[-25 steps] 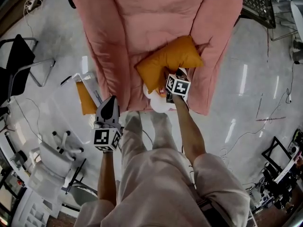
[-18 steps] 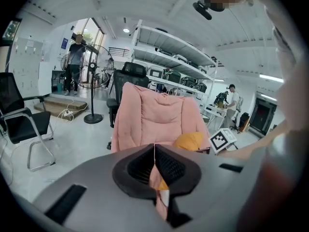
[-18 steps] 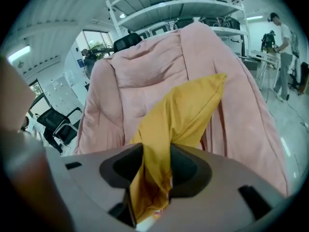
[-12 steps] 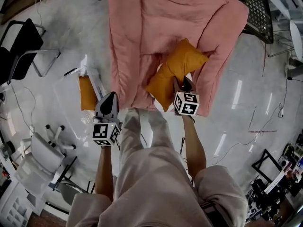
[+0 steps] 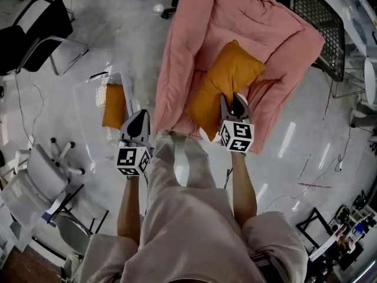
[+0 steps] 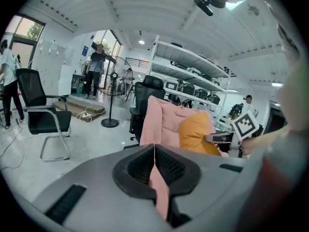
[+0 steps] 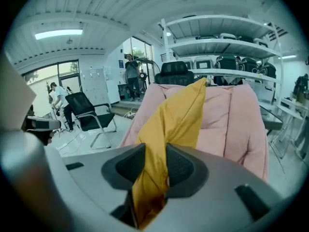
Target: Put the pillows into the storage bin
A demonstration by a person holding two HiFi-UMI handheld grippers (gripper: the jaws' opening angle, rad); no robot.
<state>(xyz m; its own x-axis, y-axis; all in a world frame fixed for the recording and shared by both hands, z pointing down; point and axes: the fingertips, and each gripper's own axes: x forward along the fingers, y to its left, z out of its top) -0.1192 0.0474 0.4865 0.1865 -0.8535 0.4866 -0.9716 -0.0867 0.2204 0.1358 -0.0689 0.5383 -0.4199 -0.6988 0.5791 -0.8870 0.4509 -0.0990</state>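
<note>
An orange pillow (image 5: 227, 81) hangs in front of the pink padded armchair (image 5: 200, 34), pinched at its lower edge by my right gripper (image 5: 234, 103). The right gripper view shows the orange pillow (image 7: 176, 110) squeezed between the pads of the right gripper (image 7: 155, 151), whose jaws have just been closing on it. My left gripper (image 5: 139, 115) hovers left of the armchair, jaws together and holding nothing; the left gripper (image 6: 154, 149) looks toward the armchair and the orange pillow (image 6: 195, 132). On the floor to the left, the clear storage bin (image 5: 88, 108) holds a second orange pillow (image 5: 113, 106).
Black chairs (image 5: 35, 28) stand at the far left and a white swivel chair (image 5: 41, 181) at the near left. A wire mesh rack (image 5: 312, 10) is behind the armchair. Cables trail across the floor. People (image 6: 99, 66) stand far off near shelving.
My right gripper has risen with the orange pillow, lifting it off the armchair seat. The left gripper has drifted a little up and forward, staying shut.
</note>
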